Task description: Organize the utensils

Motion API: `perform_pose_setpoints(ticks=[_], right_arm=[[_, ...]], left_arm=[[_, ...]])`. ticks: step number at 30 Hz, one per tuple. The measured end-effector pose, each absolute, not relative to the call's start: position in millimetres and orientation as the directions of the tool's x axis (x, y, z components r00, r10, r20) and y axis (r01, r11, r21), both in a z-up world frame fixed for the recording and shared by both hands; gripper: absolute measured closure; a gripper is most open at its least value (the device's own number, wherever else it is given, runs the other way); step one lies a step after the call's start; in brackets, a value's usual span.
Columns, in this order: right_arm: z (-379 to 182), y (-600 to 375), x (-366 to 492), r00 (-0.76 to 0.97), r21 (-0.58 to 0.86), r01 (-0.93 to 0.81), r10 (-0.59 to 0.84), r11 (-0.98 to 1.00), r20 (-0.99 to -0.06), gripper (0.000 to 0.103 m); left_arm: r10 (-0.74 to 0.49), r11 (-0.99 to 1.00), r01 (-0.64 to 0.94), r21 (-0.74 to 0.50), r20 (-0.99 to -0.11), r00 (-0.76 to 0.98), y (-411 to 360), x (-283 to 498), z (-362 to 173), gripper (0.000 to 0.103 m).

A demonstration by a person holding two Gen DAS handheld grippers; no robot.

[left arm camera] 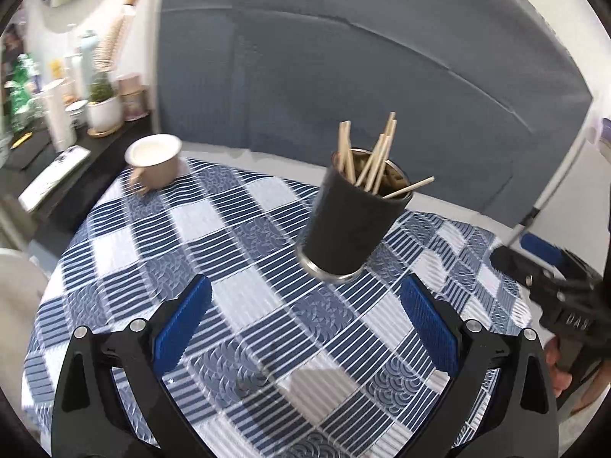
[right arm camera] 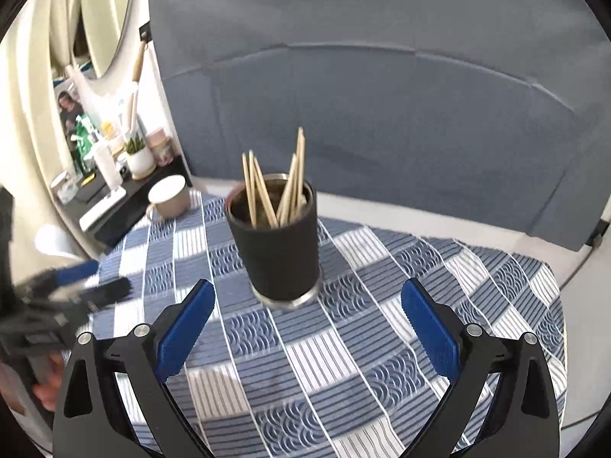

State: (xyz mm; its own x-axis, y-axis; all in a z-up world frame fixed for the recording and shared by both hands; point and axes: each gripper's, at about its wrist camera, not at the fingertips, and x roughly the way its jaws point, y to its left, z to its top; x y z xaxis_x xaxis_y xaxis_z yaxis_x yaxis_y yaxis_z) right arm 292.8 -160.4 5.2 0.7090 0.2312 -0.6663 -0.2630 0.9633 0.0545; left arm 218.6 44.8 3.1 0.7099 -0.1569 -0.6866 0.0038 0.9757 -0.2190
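A black cup with a metal base [left arm camera: 349, 223] stands on the blue checked tablecloth [left arm camera: 229, 267] and holds several wooden chopsticks [left arm camera: 372, 160]. It also shows in the right wrist view [right arm camera: 278, 244], with the chopsticks [right arm camera: 275, 191] upright in it. My left gripper [left arm camera: 305, 320] is open and empty, short of the cup. My right gripper [right arm camera: 307, 324] is open and empty, close in front of the cup. The right gripper shows at the right edge of the left wrist view [left arm camera: 534, 263]; the left gripper shows blurred at the left of the right wrist view [right arm camera: 91, 286].
A beige mug [left arm camera: 154, 162] stands at the table's far left corner, also in the right wrist view [right arm camera: 170, 196]. A grey sofa [right arm camera: 382, 95] rises behind the table. A dark side shelf [left arm camera: 57, 145] with a potted plant [left arm camera: 103, 105] and bottles is on the left.
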Motion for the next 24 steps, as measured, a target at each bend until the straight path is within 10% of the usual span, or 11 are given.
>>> perform_pose_setpoints(ticks=[24], right_arm=[[-5, -267, 141, 0.708, 0.046, -0.232, 0.201, 0.972, -0.677, 0.008]], left_arm=[[-0.023, 0.999, -0.010, -0.046, -0.664, 0.747, -49, 65, 17, 0.006]])
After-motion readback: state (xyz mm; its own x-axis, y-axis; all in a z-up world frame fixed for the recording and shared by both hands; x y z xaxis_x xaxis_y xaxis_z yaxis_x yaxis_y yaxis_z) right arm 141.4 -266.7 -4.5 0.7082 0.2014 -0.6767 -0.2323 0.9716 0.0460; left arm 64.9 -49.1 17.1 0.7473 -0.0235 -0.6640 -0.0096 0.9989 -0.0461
